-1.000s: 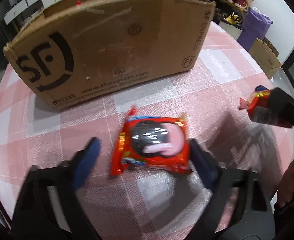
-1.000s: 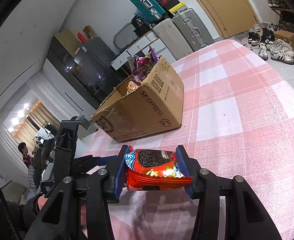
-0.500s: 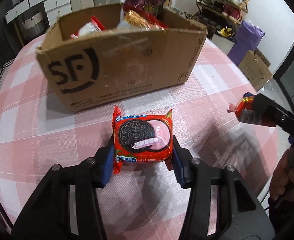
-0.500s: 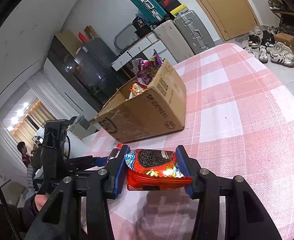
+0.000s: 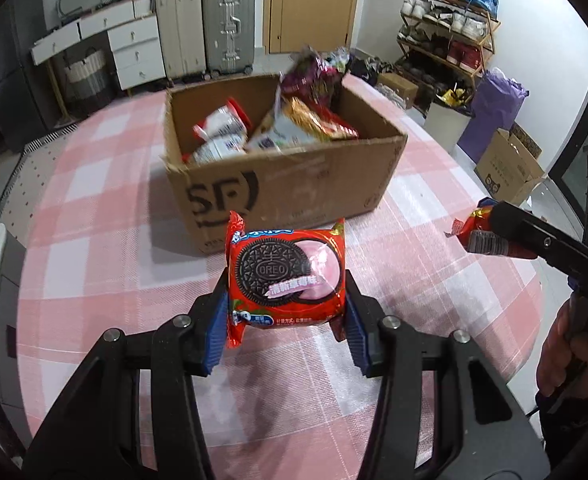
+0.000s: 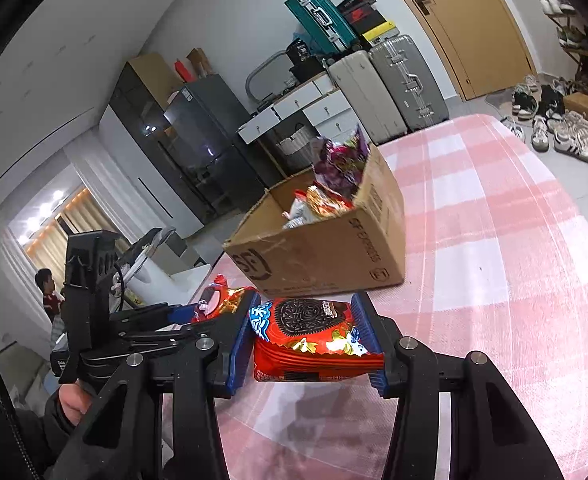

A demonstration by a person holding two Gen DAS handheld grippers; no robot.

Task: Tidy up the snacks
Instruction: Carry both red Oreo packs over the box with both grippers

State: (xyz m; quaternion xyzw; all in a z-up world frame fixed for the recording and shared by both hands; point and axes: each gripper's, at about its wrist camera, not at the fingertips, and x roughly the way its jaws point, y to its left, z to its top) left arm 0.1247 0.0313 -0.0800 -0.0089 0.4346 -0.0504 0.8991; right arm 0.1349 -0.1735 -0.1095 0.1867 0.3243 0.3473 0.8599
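Note:
My left gripper (image 5: 286, 316) is shut on a red Oreo pack (image 5: 288, 276) and holds it above the pink checked table, in front of the cardboard SF box (image 5: 286, 184). My right gripper (image 6: 307, 340) is shut on a second red Oreo pack (image 6: 313, 332), also above the table. In the left wrist view the right gripper (image 5: 489, 228) shows at the right with its pack (image 5: 479, 236). In the right wrist view the left gripper (image 6: 214, 304) shows at the left with its pack (image 6: 222, 300). The box (image 6: 325, 248) holds several snack bags.
The pink checked tablecloth (image 5: 94, 240) covers a round table. Suitcases (image 5: 214, 28) and drawers stand behind it. A shoe rack (image 5: 449, 52), a purple bag and a small cardboard box (image 5: 509, 168) stand to the right, off the table.
My left gripper closed on the Oreo pack that lay on the table and lifted it, so the box's inside now shows. My right gripper kept its pack and rose slightly.

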